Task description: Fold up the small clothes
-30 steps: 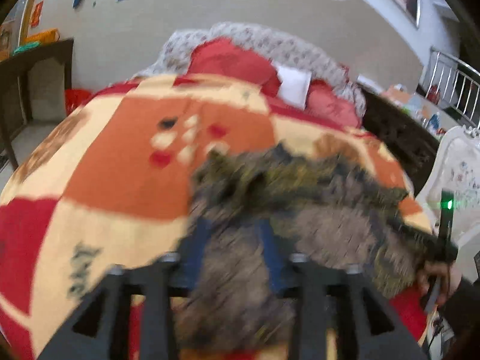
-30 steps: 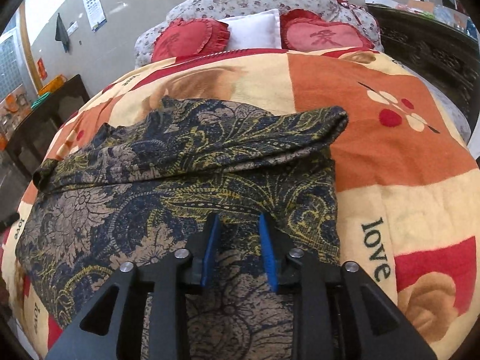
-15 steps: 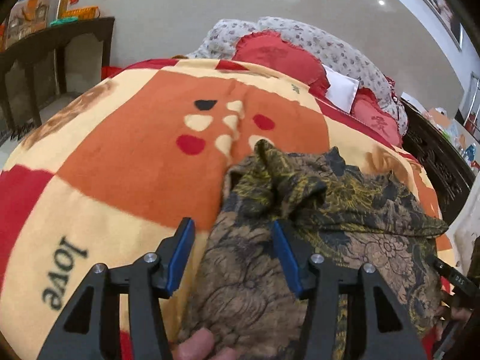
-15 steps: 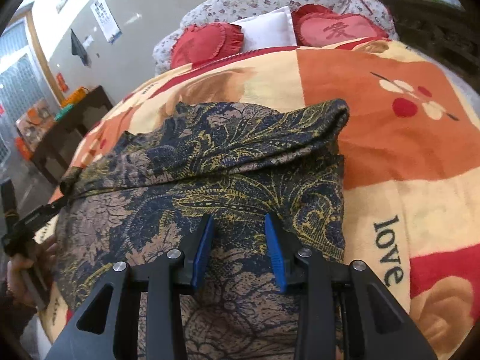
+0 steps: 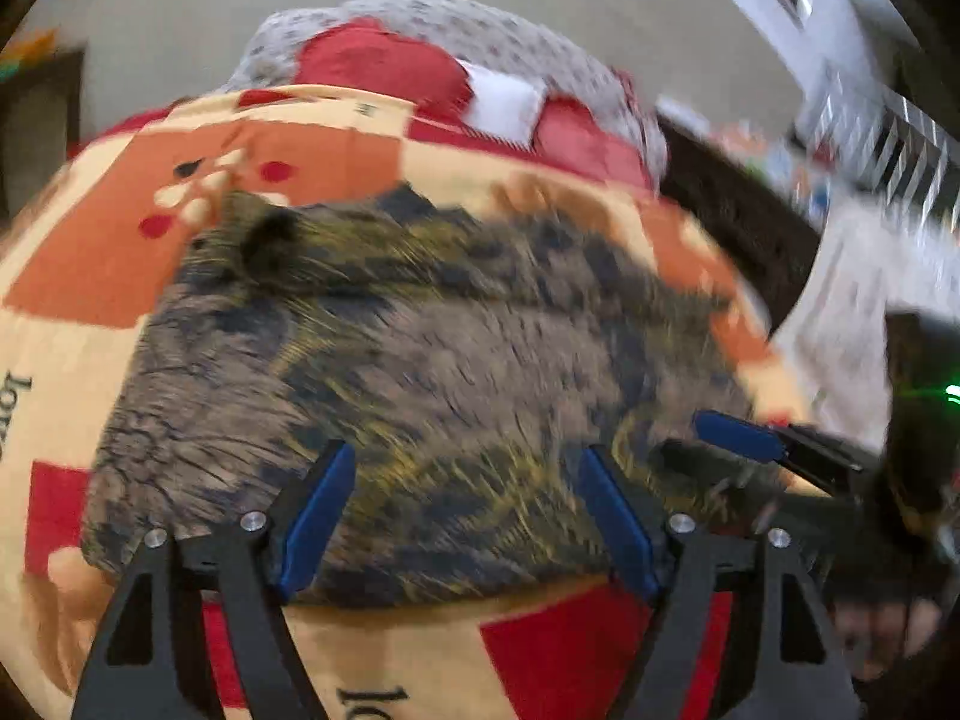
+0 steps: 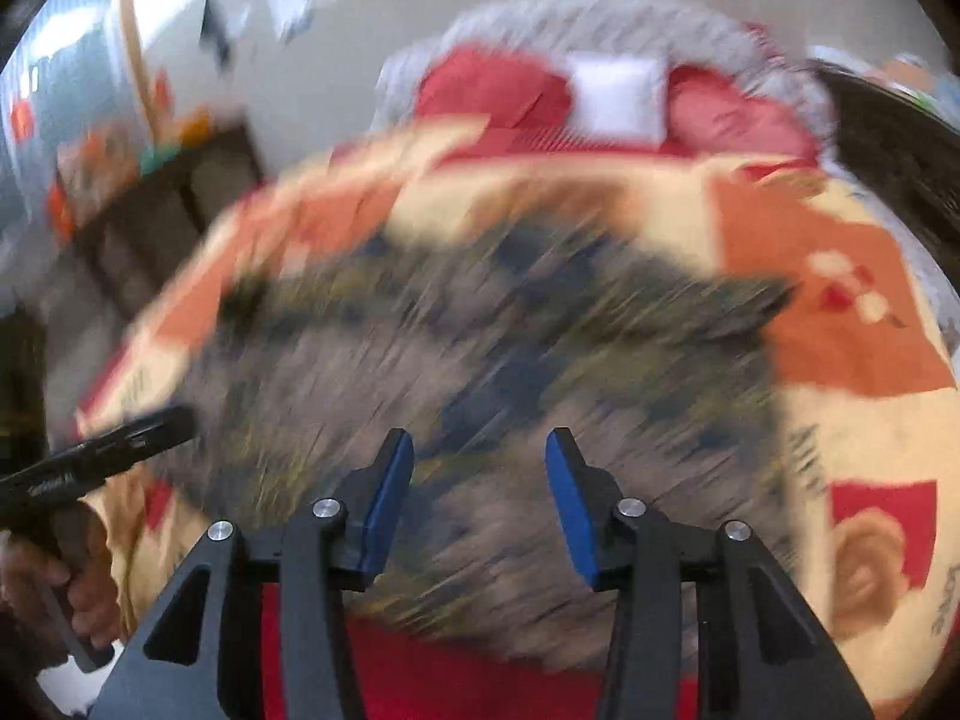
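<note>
Both grippers have let go and pulled back; left gripper [image 5: 462,516] and right gripper [image 6: 480,504] stand wide, holding nothing. Garment [image 5: 420,372] lies just ahead on the bed [image 5: 600,648], long axis left-right, each gripper near its own end.

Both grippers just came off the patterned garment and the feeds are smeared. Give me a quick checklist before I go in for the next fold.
1. Left gripper open and free of cloth: ok, blue pads wide apart, nothing between them.
2. Right gripper open and free of cloth: ok, pads apart and empty.
3. Patterned garment lying on the blanket: ok, it rests there with a fold along its far edge.
4. Garment edges sharp enough to pick a grasp point: not ok, both views are motion-blurred.
5. Fold lying flat and even: cannot tell through the blur.
6. Grippers apart from each other: ok, the right one sits at the garment's right edge, seen from the left wrist.
</note>
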A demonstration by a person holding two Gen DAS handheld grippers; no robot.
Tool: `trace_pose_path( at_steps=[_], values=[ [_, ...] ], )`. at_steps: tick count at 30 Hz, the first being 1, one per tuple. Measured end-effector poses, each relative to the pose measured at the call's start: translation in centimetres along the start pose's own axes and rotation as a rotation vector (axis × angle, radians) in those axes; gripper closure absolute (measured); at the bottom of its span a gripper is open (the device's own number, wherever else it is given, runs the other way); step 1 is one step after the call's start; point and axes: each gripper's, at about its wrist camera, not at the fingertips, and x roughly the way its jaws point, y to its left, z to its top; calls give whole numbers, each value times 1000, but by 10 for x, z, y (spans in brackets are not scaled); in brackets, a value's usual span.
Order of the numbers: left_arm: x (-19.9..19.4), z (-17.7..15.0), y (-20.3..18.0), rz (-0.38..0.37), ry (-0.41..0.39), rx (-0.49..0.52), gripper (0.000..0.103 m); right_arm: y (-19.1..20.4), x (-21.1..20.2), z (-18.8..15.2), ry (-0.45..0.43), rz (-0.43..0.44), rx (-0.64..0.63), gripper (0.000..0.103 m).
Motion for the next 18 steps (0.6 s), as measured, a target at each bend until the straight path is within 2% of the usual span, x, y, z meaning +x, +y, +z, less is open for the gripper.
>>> trace_pose_path(
  at_steps=[2, 4, 5, 8, 9, 11, 12, 15, 17, 18],
  values=[
    [7, -9, -5, 52, 32, 49, 23, 24, 13, -16, 45, 8, -105, 53],
    [15, -17, 10, 101, 83, 43, 29, 18, 17, -31, 65, -17, -127, 54],
    [12, -22, 20, 88, 71, 40, 39, 6, 14, -33, 57, -6, -105, 54],
    [0, -25, 41, 82, 69, 47, 45, -44, 3, -43, 65, -41, -5, 62],
    [-4, -26, 49, 75, 69, 34, 46, -56, 0, -45, 62, -27, 18, 71],
    [-10, -26, 60, 68, 65, 0, 48, -77, -4, -50, 59, 29, 67, 81],
    [-14, -25, 66, 67, 60, -25, 49, -88, -6, -54, 68, 17, 91, 82],
    [-19, -22, 77, 44, 50, -115, 49, -101, -11, -67, 51, 58, 161, 84],
    [-14, -18, 78, 54, 68, -140, 48, -96, -9, -66, 44, 38, 137, 83],
    [-14, -13, 72, 76, 78, -129, 48, -91, -8, -62, 71, 18, 112, 83]
  ],
)
